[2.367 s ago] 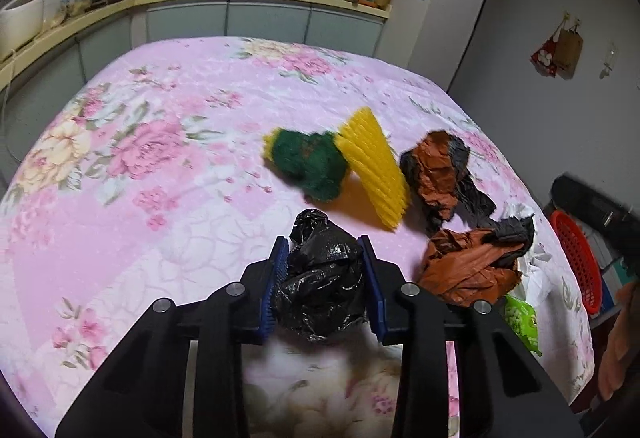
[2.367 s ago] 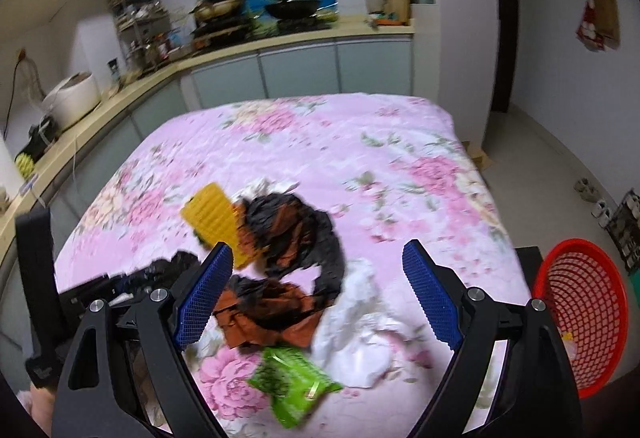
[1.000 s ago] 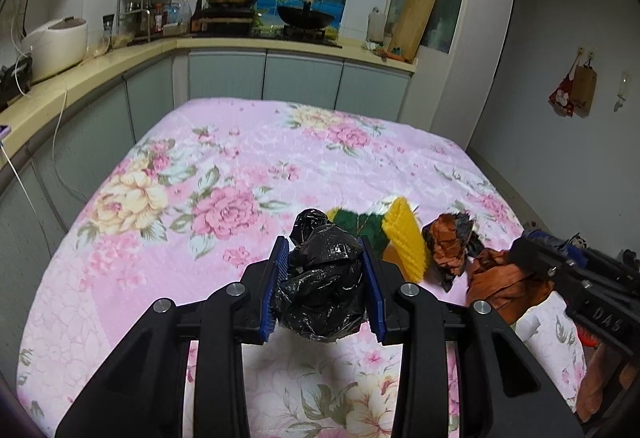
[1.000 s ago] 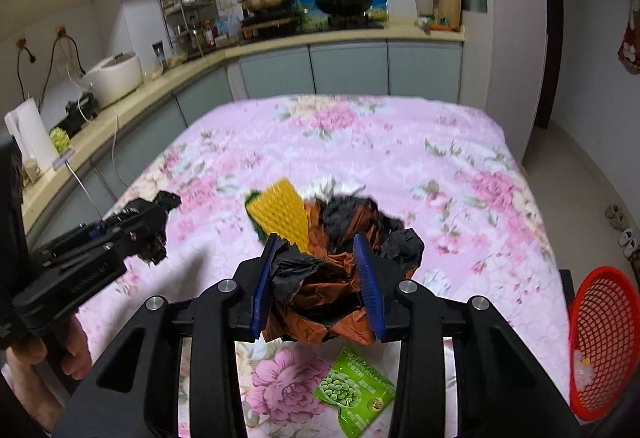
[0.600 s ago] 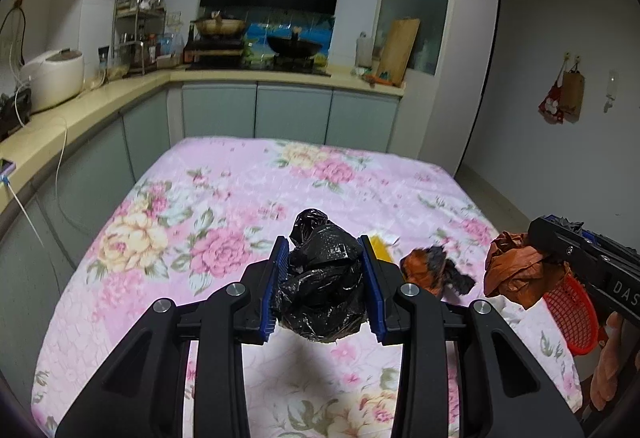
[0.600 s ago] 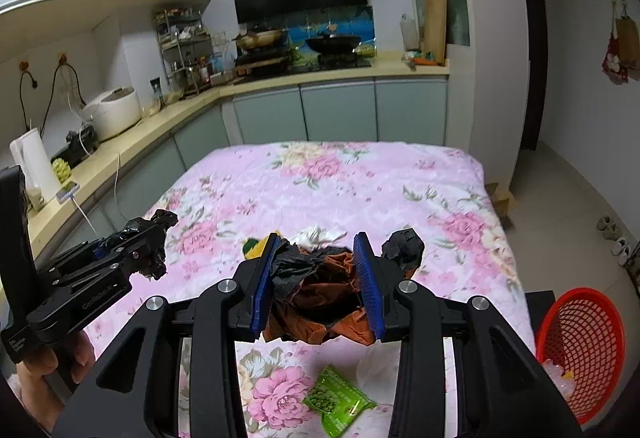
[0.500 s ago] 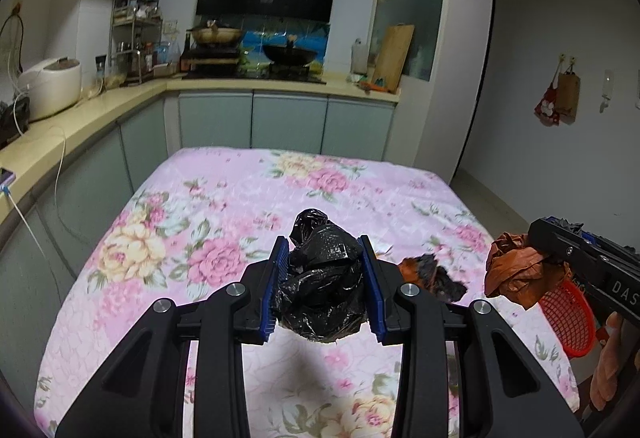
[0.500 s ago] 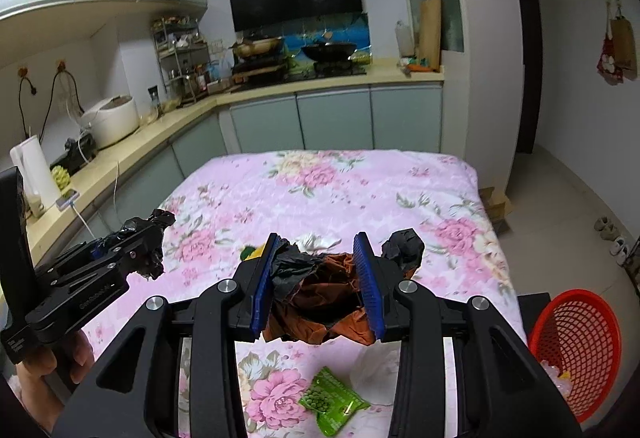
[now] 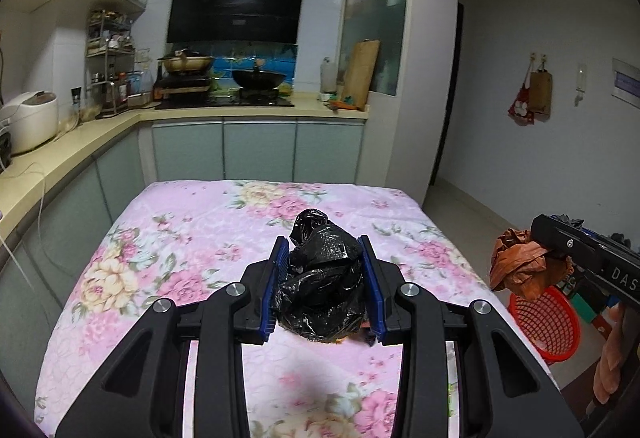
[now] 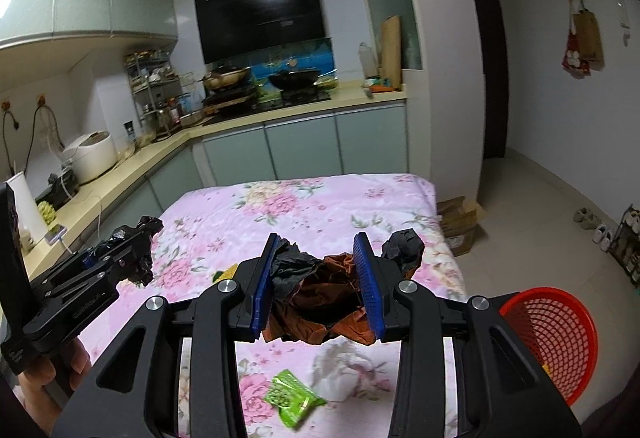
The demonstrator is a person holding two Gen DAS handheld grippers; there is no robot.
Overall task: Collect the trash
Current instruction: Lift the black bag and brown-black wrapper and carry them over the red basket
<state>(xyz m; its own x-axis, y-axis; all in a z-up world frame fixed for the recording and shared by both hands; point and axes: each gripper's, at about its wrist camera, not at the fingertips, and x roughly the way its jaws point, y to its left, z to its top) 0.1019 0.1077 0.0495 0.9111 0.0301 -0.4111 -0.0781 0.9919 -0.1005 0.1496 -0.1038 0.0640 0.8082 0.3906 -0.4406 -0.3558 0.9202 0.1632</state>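
Observation:
My left gripper (image 9: 324, 286) is shut on a crumpled black plastic bag (image 9: 322, 278) and holds it above the pink floral table (image 9: 180, 238). My right gripper (image 10: 318, 286) is shut on a crumpled brown and black wrapper (image 10: 324, 294), also held above the table. In the left wrist view the right gripper with its brown wrapper (image 9: 520, 266) hangs over the table's right edge, near the red basket (image 9: 548, 322). In the right wrist view the left gripper (image 10: 132, 250) with its black bag is at the left. The red basket (image 10: 560, 334) stands on the floor at the right.
A green snack packet (image 10: 294, 400), a white wrapper (image 10: 340, 370) and a yellow piece (image 10: 228, 272) lie on the table. Kitchen counters (image 9: 60, 141) run along the left and far sides. A cardboard box (image 10: 460, 222) and shoes (image 10: 592, 226) sit on the floor at the right.
Both grippers have risen and tilted up from the table with their trash still held. The right gripper closed on the brown wrapper earlier and has moved toward the red basket.

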